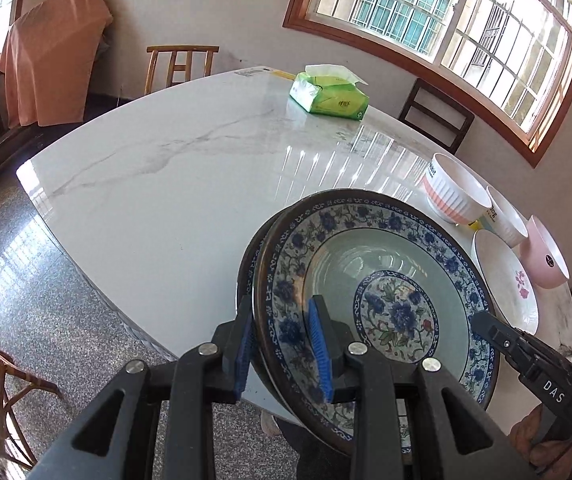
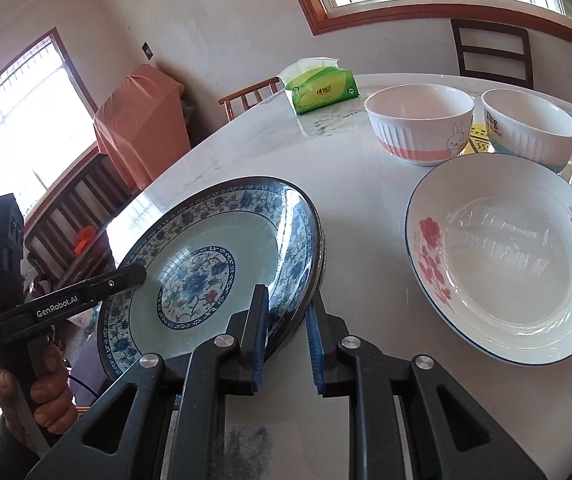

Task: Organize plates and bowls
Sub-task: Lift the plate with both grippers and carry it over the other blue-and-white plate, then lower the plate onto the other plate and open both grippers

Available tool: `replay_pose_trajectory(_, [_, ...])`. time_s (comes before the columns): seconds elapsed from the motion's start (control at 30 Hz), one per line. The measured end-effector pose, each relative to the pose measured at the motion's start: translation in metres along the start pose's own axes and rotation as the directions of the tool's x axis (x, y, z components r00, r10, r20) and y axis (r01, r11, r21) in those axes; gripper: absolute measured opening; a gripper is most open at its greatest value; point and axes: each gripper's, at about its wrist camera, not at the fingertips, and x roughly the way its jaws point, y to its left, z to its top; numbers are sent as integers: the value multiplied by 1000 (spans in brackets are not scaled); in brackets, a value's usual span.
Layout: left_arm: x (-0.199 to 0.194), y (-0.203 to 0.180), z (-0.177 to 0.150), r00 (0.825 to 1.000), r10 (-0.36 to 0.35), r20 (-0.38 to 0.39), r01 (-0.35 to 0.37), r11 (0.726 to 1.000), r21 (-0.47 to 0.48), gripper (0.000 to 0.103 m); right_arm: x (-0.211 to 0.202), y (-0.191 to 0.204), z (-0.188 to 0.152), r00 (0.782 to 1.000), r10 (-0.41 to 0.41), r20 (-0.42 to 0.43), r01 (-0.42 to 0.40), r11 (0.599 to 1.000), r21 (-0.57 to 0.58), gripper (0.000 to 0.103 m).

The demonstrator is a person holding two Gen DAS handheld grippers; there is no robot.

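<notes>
A: Left wrist view first: why is the blue-patterned plate tilted over the desk edge?

B: Both tools carry it, I'd judge for stacking. The left tool is narrowly closed on its near rim, seemingly two stacked plates.

A: And the right wrist view?

B: The right tool pinches the opposite rim, nearly shut. The rose plate and bowls wait beside it.

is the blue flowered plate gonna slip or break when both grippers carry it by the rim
The blue flowered plate looks stiff, glazed and glossy, so probably slippery. The left gripper and right gripper pinch opposite rims, likely steadying it. Probably ceramic, so fragile.
</notes>
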Motion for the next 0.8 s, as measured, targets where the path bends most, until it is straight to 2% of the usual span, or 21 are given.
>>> replay_pose_trajectory(0.57, [7, 8, 6, 1000, -3, -4, 3, 1000, -16, 27, 3, 14, -5, 998, -48, 44, 52, 995, -80, 20])
replay_pose_trajectory(0.8, [7, 9, 6, 1000, -9, 0, 9, 1000, -15, 27, 6, 17, -5, 996, -64, 68, 72, 991, -115, 24])
